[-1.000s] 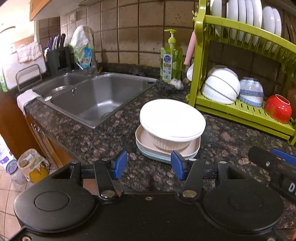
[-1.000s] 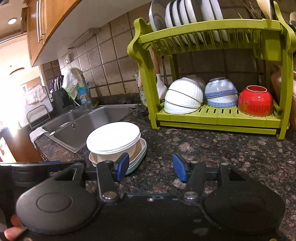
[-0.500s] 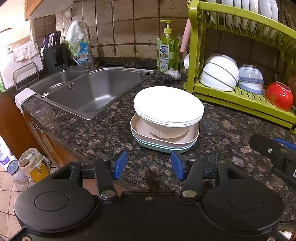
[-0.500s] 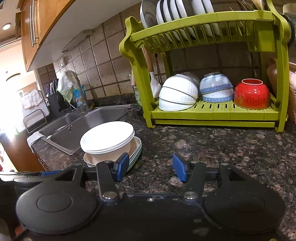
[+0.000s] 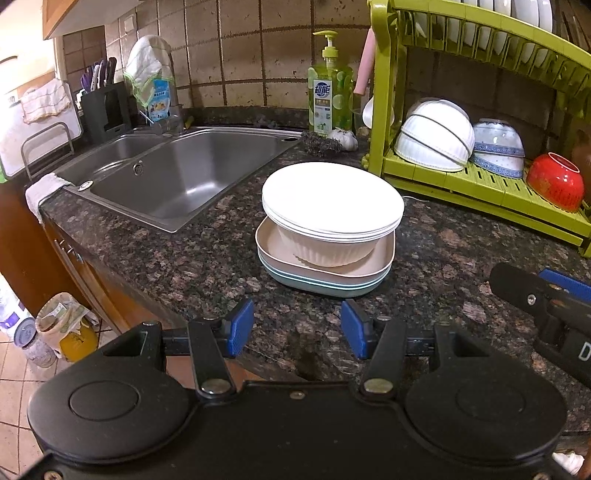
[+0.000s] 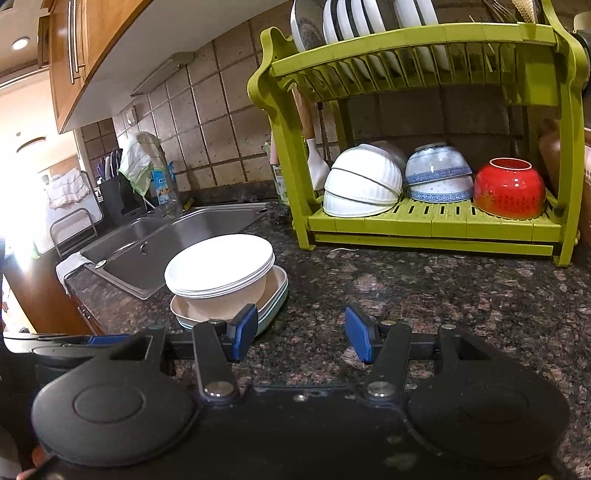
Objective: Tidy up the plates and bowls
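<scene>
A stack of dishes stands on the dark granite counter: white round plates [image 5: 332, 197] [image 6: 218, 264] lie on a ribbed cream bowl [image 5: 325, 253], which sits in pink and blue rectangular dishes [image 5: 325, 280] [image 6: 275, 295]. My left gripper [image 5: 297, 328] is open just in front of the stack, holding nothing. My right gripper [image 6: 301, 334] is open too, to the right of the stack, over bare counter. The green dish rack [image 6: 424, 225] [image 5: 480, 184] holds white bowls [image 6: 364, 184], blue-patterned bowls [image 6: 439, 175] and a red bowl [image 6: 509, 190] below, with plates [image 6: 354, 18] upright on top.
A steel double sink [image 5: 177, 173] lies left of the stack. A green soap bottle [image 5: 330, 92], a scrubber and garlic stand behind it by the tiled wall. A knife block [image 5: 103, 107] and cloths are at the far left. The counter edge drops to the floor at the lower left.
Both grippers have moved a little closer to the counter and stack; the view has dropped lower. The dishes have not moved and both grippers stay open.
</scene>
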